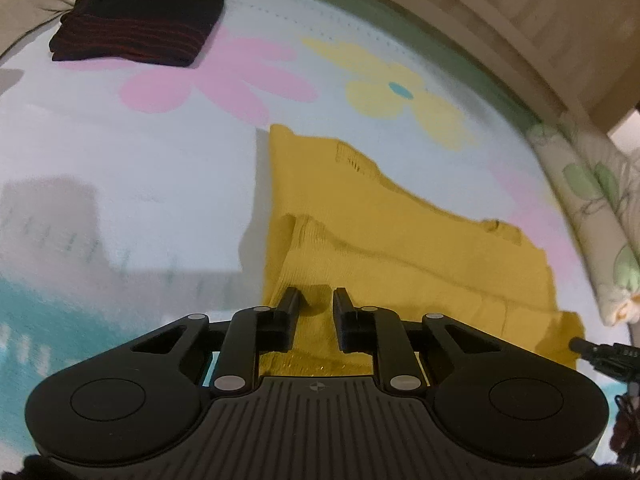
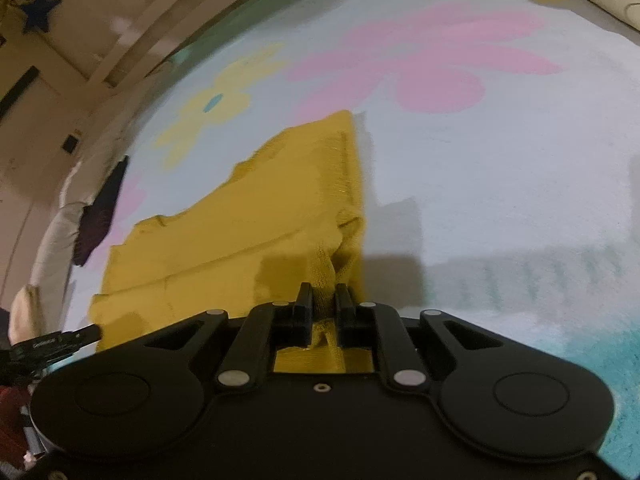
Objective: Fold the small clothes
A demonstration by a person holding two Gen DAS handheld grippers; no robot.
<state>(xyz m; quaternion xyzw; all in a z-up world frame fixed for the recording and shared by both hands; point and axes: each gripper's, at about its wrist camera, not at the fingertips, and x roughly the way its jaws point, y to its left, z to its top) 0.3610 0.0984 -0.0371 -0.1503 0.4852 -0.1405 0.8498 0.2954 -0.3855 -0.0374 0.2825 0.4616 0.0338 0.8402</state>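
Note:
A mustard-yellow knit garment (image 1: 400,240) lies partly folded on a pale blue flowered sheet (image 1: 120,168). My left gripper (image 1: 318,298) is nearly closed, with the garment's near left edge bunched between its fingers. In the right wrist view the same garment (image 2: 224,232) spreads to the left. My right gripper (image 2: 324,292) is shut on a pinched fold of its near right corner. The tip of the other gripper shows at the right edge of the left wrist view (image 1: 600,354) and at the left edge of the right wrist view (image 2: 52,342).
A folded dark garment with red stripes (image 1: 136,28) lies at the far left of the sheet and also shows in the right wrist view (image 2: 102,212). A floral pillow (image 1: 592,216) lies along the right side. A wooden bed frame (image 1: 500,20) runs behind the sheet.

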